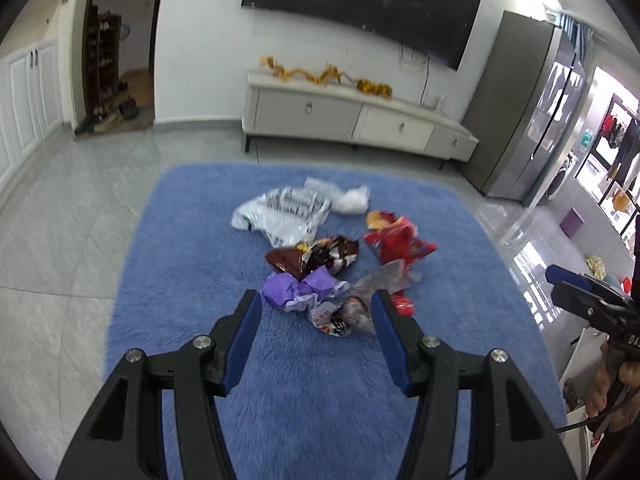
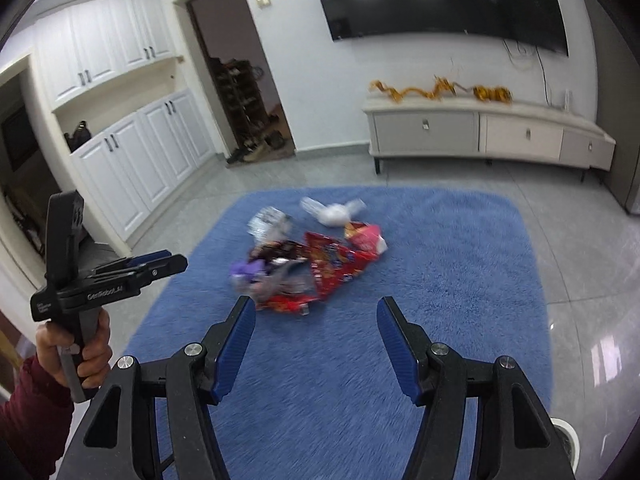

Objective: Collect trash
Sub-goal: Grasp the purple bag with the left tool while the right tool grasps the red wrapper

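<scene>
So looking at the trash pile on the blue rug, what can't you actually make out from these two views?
- Right wrist view: the pile is motion-blurred, so the purple wrapper shows no detail.
- Left wrist view: the small wrapper nearest the left tongs is partly behind the right fingertip.
- Left wrist view: the right tongs are edge-on, so their gap there is unclear.
- Both views: print on the red bag is too small to read.

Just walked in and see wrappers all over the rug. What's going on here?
A person holds a gripper in each hand above a blue rug strewn with trash. The left gripper is open, nearest the purple wrapper. The right gripper is open too, holding nothing. Nothing is picked up yet.
</scene>
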Demonstrator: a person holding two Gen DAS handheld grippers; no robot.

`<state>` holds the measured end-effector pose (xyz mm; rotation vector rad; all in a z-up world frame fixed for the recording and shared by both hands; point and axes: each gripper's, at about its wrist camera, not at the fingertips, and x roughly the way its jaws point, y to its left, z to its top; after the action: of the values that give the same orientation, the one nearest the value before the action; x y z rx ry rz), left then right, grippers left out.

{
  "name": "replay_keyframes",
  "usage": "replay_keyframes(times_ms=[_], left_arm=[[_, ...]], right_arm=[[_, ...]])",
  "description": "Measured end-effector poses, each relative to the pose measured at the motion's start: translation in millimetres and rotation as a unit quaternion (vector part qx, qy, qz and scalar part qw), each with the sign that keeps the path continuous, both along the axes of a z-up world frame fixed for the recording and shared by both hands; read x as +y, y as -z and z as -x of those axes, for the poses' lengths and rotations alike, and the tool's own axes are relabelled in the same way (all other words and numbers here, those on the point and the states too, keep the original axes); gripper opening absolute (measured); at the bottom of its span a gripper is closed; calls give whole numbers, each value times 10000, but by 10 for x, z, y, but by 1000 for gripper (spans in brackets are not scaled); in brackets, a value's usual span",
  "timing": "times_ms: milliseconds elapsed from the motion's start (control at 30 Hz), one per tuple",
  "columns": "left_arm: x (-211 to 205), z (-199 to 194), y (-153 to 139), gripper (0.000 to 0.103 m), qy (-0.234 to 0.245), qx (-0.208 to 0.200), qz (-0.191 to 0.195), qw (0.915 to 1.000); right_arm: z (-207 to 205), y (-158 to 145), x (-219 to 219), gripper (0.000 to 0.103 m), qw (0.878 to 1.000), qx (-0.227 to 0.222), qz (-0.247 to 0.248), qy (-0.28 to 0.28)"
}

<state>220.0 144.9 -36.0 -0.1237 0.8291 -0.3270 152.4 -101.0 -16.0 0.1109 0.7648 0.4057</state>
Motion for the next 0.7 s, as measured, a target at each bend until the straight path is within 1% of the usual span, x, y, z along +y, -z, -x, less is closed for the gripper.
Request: replay_keyframes(times_ms=[167, 267, 467, 567, 633, 667, 700], left_arm=[[-40, -407, 452, 55, -24, 463, 98, 9989], [-28, -610, 632, 55, -112, 633, 196, 9977], [-16, -771, 773, 55, -105, 817, 475, 9955], [-7, -738, 793, 55, -63, 823, 554, 9951], [-19, -685, 811, 55, 5, 845, 595, 9946], [-38, -648, 819, 55, 59, 850, 606, 9945], [-57, -612, 818, 55, 95, 811, 567, 9950]], right_arm=[[-404, 287, -38, 61, 9998, 203, -36, 69], [-647, 416, -41, 61, 9994, 298, -114, 112], [-1050, 605, 5, 61, 9982, 418, -364, 229], [-1240, 696, -16, 61, 9964, 521, -467, 470], [-1358, 799, -34, 61, 9947, 698, -477, 592], [-1387, 833, -34, 61, 9939, 759, -530, 597], [-1398, 881, -51, 61, 9922, 849, -717, 561]])
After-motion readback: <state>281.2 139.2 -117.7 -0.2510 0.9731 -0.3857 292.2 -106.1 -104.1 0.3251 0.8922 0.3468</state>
